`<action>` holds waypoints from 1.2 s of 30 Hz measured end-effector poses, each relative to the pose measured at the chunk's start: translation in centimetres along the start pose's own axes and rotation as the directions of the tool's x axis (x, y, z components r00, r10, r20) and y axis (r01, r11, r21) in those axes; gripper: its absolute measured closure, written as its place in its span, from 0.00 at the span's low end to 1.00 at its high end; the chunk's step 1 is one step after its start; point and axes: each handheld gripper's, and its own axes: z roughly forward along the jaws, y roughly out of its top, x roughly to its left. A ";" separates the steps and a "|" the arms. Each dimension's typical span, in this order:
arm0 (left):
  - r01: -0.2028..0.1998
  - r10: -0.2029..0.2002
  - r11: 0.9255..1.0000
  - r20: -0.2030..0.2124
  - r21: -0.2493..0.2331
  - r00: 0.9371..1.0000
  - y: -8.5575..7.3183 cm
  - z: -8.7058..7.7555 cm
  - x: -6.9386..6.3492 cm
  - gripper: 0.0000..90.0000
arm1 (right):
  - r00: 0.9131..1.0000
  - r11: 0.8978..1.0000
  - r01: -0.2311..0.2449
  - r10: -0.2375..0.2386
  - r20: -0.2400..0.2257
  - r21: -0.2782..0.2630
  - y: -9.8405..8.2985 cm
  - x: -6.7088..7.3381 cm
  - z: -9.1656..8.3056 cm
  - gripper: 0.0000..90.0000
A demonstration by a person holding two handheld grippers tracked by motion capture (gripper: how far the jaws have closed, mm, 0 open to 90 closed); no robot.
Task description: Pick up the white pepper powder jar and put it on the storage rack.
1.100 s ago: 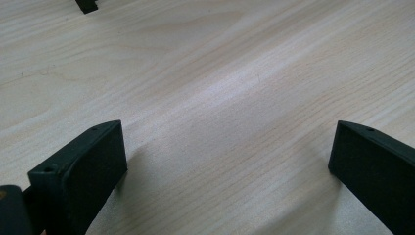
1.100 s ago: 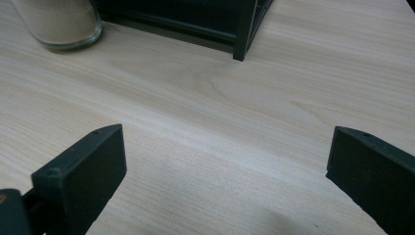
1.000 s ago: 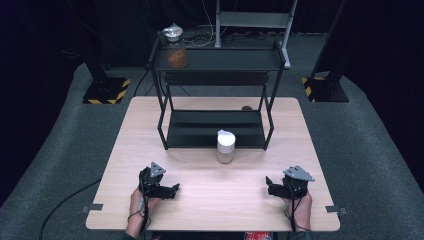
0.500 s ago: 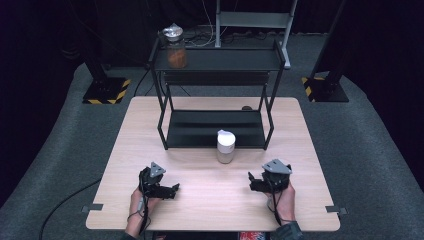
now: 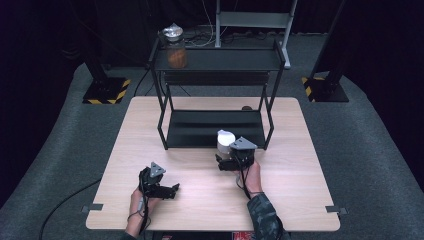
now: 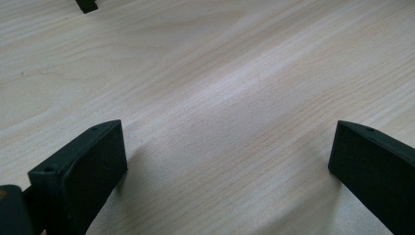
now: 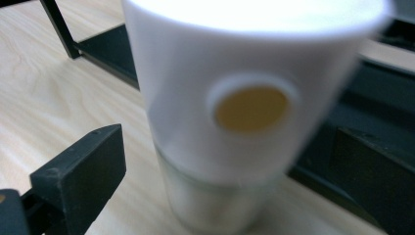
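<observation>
A lidded jar (image 5: 176, 51) holding something orange stands on the black rack's (image 5: 272, 59) top shelf. A white container (image 7: 244, 112) stands on the table (image 5: 300, 150) between the right gripper's (image 5: 226, 164) wide-open jaws, untouched. The left gripper (image 5: 172, 190) rests spread wide, empty.

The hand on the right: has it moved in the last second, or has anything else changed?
Yes. The right gripper came forward and inward from the table's near right to the white jar, which now stands between its open fingers, not yet gripped. The left gripper, jar and black rack stayed put.
</observation>
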 end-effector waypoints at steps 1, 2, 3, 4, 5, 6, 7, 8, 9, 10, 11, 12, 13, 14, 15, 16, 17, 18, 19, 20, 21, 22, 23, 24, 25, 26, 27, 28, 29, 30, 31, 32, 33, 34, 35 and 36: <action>0.000 0.000 1.000 0.000 0.000 1.000 0.0 0.0 0.0 0.00 | 1.000 1.000 -0.003 0.003 -0.012 0.001 0.0 -0.1 0.3 0.00; -0.001 0.001 1.000 0.000 0.000 1.000 0.0 0.0 0.0 0.00 | 1.000 1.000 -0.001 0.001 -0.020 0.005 0.0 -0.2 0.7 0.00; -0.001 0.001 1.000 0.000 0.000 1.000 0.0 0.0 0.0 0.00 | 1.000 1.000 0.004 -0.003 -0.024 0.010 0.0 -0.2 0.9 0.00; -0.001 0.001 1.000 0.000 0.000 1.000 0.0 0.0 0.0 0.00 | 1.000 1.000 0.005 -0.005 -0.023 0.017 0.0 -0.1 1.2 0.00; 0.000 0.000 1.000 0.000 0.000 1.000 0.0 0.0 0.0 0.00 | 1.000 1.000 0.008 -0.008 -0.021 0.017 -0.2 -0.1 1.4 0.00; 0.000 0.000 1.000 -0.001 0.000 1.000 0.0 0.0 0.0 0.00 | 1.000 1.000 0.005 -0.005 -0.021 0.013 -0.4 0.0 1.4 0.00; -0.001 0.001 1.000 -0.001 -0.001 1.000 0.0 0.0 0.0 0.00 | 1.000 1.000 0.004 -0.004 -0.016 0.012 -0.6 0.0 1.5 0.00; -0.001 0.001 1.000 -0.001 0.000 1.000 0.0 0.0 0.0 0.00 | 1.000 1.000 0.001 -0.001 -0.017 0.010 -0.8 -0.1 1.6 0.00; -0.001 0.001 1.000 -0.001 0.000 1.000 0.0 0.0 0.0 0.00 | 1.000 1.000 -0.003 0.004 -0.018 0.008 -0.9 -0.2 1.7 0.00; -0.001 0.001 1.000 -0.001 0.000 1.000 0.0 0.0 0.0 0.00 | 1.000 1.000 -0.007 0.007 -0.018 -0.001 -0.9 -0.3 1.7 0.00; -0.001 0.001 1.000 -0.001 0.000 1.000 0.0 0.0 0.0 0.00 | 1.000 1.000 -0.006 0.005 -0.013 -0.015 -1.1 -0.2 1.7 0.00; -0.001 0.001 1.000 -0.001 0.000 1.000 0.0 0.0 0.0 0.00 | 1.000 1.000 -0.005 0.005 -0.008 -0.022 -1.1 -0.1 1.6 0.00; -0.001 0.001 1.000 -0.001 0.000 1.000 0.0 0.0 0.0 0.00 | 1.000 1.000 -0.004 0.004 0.001 -0.027 -1.2 0.1 1.7 0.01; -0.001 0.001 1.000 -0.001 -0.001 1.000 0.0 0.0 0.0 0.00 | 1.000 1.000 -0.002 0.002 0.004 -0.031 -1.3 0.1 1.8 0.03; -0.001 0.001 1.000 -0.001 0.000 1.000 0.0 0.0 0.0 0.00 | 1.000 0.999 -0.003 0.003 0.001 -0.032 -1.3 0.0 1.8 0.05; -0.001 0.001 1.000 -0.001 0.000 1.000 0.0 0.0 0.0 0.00 | 1.000 0.999 -0.001 0.001 0.009 -0.035 -1.3 0.1 1.8 0.09; -0.001 0.001 1.000 -0.001 0.000 1.000 0.0 0.0 0.0 0.00 | 1.000 0.999 -0.001 0.002 0.018 -0.033 -1.3 0.3 1.8 0.16; -0.001 0.001 1.000 -0.001 0.000 1.000 0.0 0.0 0.0 0.00 | 1.000 1.000 -0.011 0.012 0.007 -0.027 -1.3 0.0 1.8 0.22; -0.001 0.001 1.000 -0.001 0.000 1.000 0.0 0.0 0.0 0.00 | 1.000 1.000 -0.016 0.016 0.012 -0.022 -1.2 0.0 1.9 0.24; -0.001 0.001 1.000 -0.001 0.000 1.000 0.0 0.0 0.0 0.00 | 1.000 1.000 -0.017 0.017 0.000 -0.021 -1.2 -0.2 1.9 0.28; -0.001 0.001 1.000 -0.001 0.000 1.000 0.0 0.0 0.0 0.00 | 1.000 1.000 -0.015 0.014 -0.009 -0.023 -1.3 -0.3 1.9 0.30; 0.000 0.000 1.000 -0.001 -0.001 1.000 0.0 0.0 0.0 0.00 | 1.000 1.000 -0.005 0.005 -0.010 -0.023 -1.2 -0.2 1.8 0.32; -0.001 0.001 1.000 -0.001 0.000 1.000 0.0 0.0 0.0 0.00 | 1.000 1.000 -0.004 0.004 -0.008 -0.025 -1.3 -0.1 1.8 0.32; 0.000 0.000 1.000 -0.001 -0.001 1.000 0.0 0.0 0.0 0.00 | 1.000 1.000 -0.005 0.004 -0.007 -0.027 -1.3 -0.1 1.8 0.32; 0.000 0.000 1.000 -0.001 -0.001 1.000 0.0 0.0 0.0 0.00 | 1.000 1.000 -0.012 0.012 -0.013 -0.028 -1.3 -0.3 1.8 0.33; 0.000 0.000 1.000 -0.001 -0.001 1.000 0.0 0.0 0.0 0.00 | 1.000 1.000 -0.013 0.012 -0.013 -0.028 -1.3 -0.3 1.8 0.33; 0.000 0.000 1.000 0.000 0.000 1.000 0.0 0.0 0.0 0.00 | 1.000 1.000 -0.013 0.012 -0.012 -0.028 -1.3 -0.2 1.8 0.33; -0.001 0.001 1.000 -0.001 0.000 1.000 0.0 0.0 0.0 0.00 | 1.000 1.000 -0.013 0.012 -0.012 -0.029 -1.3 -0.2 1.8 0.33; 0.000 0.000 1.000 -0.001 0.000 1.000 0.0 0.0 0.0 0.00 | 1.000 1.000 -0.012 0.012 -0.012 -0.029 -1.3 -0.2 1.8 0.33; -0.001 0.001 1.000 -0.001 0.000 1.000 0.0 0.0 0.0 0.00 | 1.000 1.000 -0.012 0.012 -0.012 -0.029 -1.3 -0.2 1.8 0.33; -0.001 0.001 1.000 -0.001 -0.001 1.000 0.0 0.0 0.0 0.00 | 1.000 1.000 -0.011 0.011 -0.011 -0.028 -1.3 -0.2 1.7 0.33; -0.001 0.001 1.000 -0.001 -0.001 1.000 0.0 0.0 0.0 0.00 | 1.000 1.000 -0.006 0.006 -0.007 -0.027 -1.3 -0.1 1.7 0.33; -0.002 0.002 1.000 -0.002 -0.001 1.000 0.0 0.0 0.0 0.00 | 1.000 1.000 -0.004 0.004 -0.003 -0.027 -1.3 0.0 1.7 0.33; -0.002 0.002 1.000 -0.002 -0.001 1.000 0.0 0.0 0.0 0.00 | 1.000 1.000 -0.002 0.002 -0.001 -0.026 -1.3 0.1 1.7 0.33; -0.001 0.001 1.000 -0.001 -0.001 1.000 0.0 0.0 0.0 0.00 | 1.000 1.000 0.000 0.000 0.002 -0.026 -1.3 0.1 1.6 0.33; -0.002 0.002 1.000 0.000 0.000 1.000 0.0 0.0 0.0 0.00 | 1.000 1.000 -0.001 0.001 0.002 -0.025 -1.2 0.1 1.6 0.33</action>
